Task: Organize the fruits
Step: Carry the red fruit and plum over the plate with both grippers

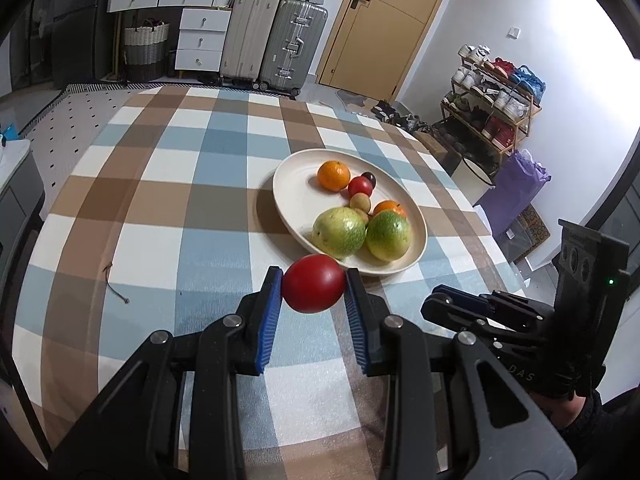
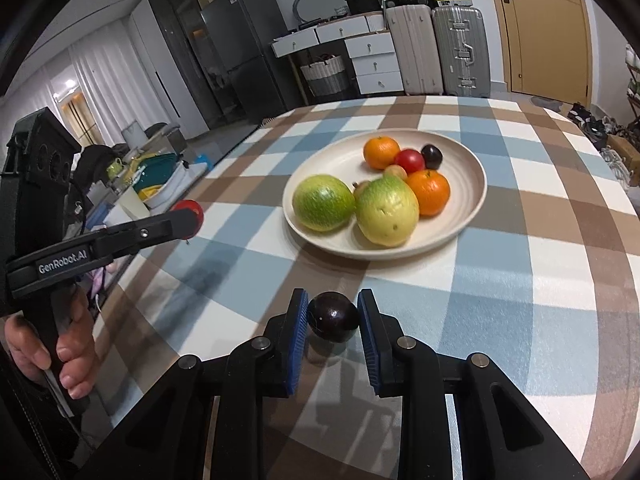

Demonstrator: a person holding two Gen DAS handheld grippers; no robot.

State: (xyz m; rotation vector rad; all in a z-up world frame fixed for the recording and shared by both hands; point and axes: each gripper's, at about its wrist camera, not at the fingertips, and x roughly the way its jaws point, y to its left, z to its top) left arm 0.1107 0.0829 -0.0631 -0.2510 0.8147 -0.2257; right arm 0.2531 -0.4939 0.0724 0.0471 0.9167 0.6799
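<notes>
Left gripper [image 1: 314,290] clamped on a red fruit [image 1: 313,289], right gripper [image 2: 333,318] clamped on a dark plum [image 2: 333,317]. Seven fruits already on the plate [image 2: 472,204] beyond the jaws. Just these two left to drop in, by the look of it.

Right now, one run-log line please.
left tongs: shut on red tomato | right tongs: shut on dark plum | plate: seven fruits | table: none loose

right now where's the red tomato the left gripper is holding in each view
Left wrist: red tomato low centre, between the left gripper pads.
Right wrist: it shows at left middle, half hidden behind that gripper.
Shared landmark: the cream plate.
</notes>
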